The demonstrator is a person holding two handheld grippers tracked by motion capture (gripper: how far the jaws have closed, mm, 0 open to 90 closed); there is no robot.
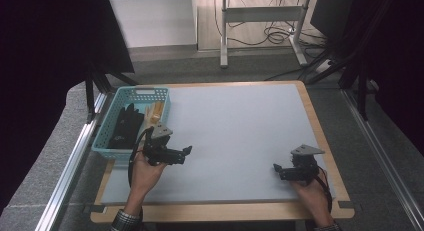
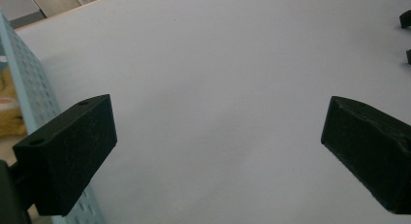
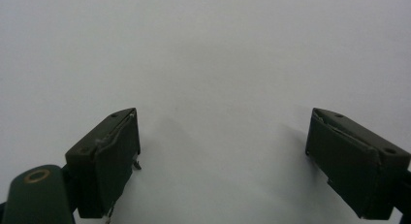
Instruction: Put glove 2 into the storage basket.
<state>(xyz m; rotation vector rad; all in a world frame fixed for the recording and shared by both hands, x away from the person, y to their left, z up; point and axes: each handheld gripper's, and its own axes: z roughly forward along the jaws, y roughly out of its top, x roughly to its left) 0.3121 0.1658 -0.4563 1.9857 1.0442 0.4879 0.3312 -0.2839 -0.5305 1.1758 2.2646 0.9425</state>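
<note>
My left gripper [image 1: 187, 150] is held over the left part of the grey mat [image 1: 235, 136], just right of a light blue basket [image 1: 111, 137]; its black jaws stand wide apart with bare mat between them [image 2: 218, 136]. My right gripper [image 1: 276, 167] hovers near the mat's right front corner, jaws pointing left. They are also spread wide with nothing between them [image 3: 223, 141]. In the basket lie dark gloves [image 1: 122, 126] and a yellowish item [image 1: 156, 112]. The tips of the other gripper [image 2: 406, 35] show at the far right of the left gripper view.
The basket wall [image 2: 29, 83] runs along the left of the left gripper view. The mat lies on a wooden table [image 1: 220, 212] with metal rails at both sides. A desk frame [image 1: 260, 21] and cables stand on the floor behind.
</note>
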